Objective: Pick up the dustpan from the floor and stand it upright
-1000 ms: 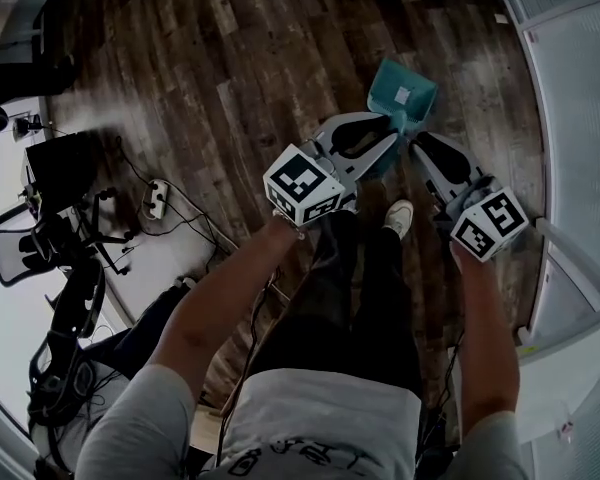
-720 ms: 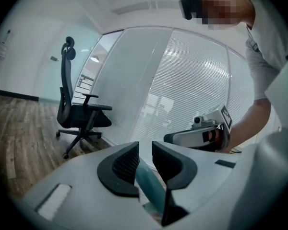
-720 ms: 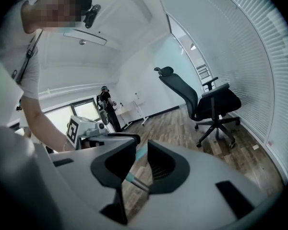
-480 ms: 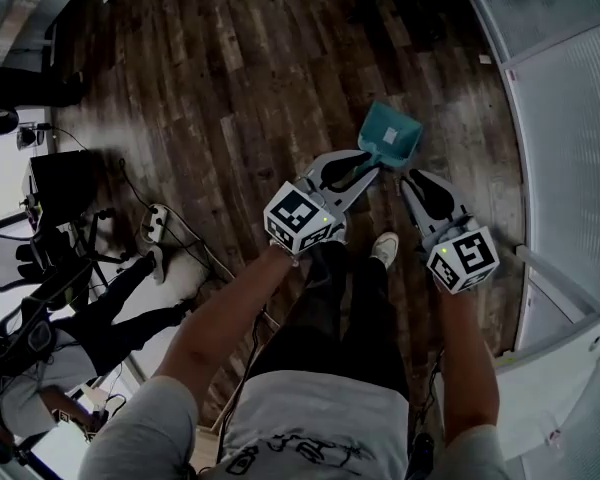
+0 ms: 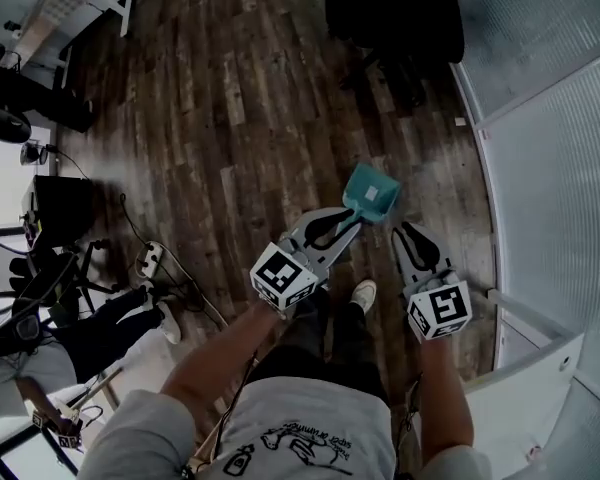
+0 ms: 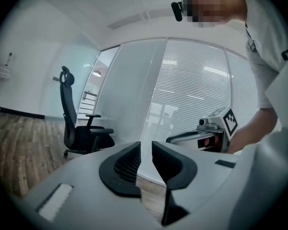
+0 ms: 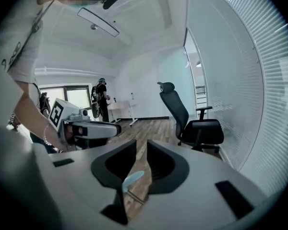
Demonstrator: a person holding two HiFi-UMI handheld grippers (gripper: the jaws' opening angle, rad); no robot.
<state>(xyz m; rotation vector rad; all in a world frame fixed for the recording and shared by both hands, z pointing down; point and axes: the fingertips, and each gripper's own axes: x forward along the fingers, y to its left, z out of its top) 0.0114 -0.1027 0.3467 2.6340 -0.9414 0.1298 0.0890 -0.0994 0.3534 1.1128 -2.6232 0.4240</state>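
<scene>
Ahead of both tips: teal dustpan (image 5: 370, 192), on or just over the wood floor (image 5: 230, 118), cannot tell which; mouth far-right, handle end near-left, white label on the pan facing the head camera.
Upright or not: cannot tell from above.
Left gripper (image 6: 146, 151): my jaws stand parted by a narrow slot with nothing in it, only floor and glass seen through. In the head view its tip overlaps the dustpan's handle end; contact cannot be told.
Right gripper (image 7: 141, 150): my jaws stand parted and have just closed in a little; 1 teal sliver shows low in the slot, pads not pressing on it.
Spacing: the 2 grippers are side by side, apart, both aimed far.
Right: glass wall (image 5: 560, 168) with blinds.
Far: 1 black office chair (image 5: 410, 13) by the glass.
Near: my shoe (image 5: 363, 294), between the 2 grippers' back ends.
Left: power strip (image 5: 150, 260) with cables; another person's legs (image 5: 100, 333).
</scene>
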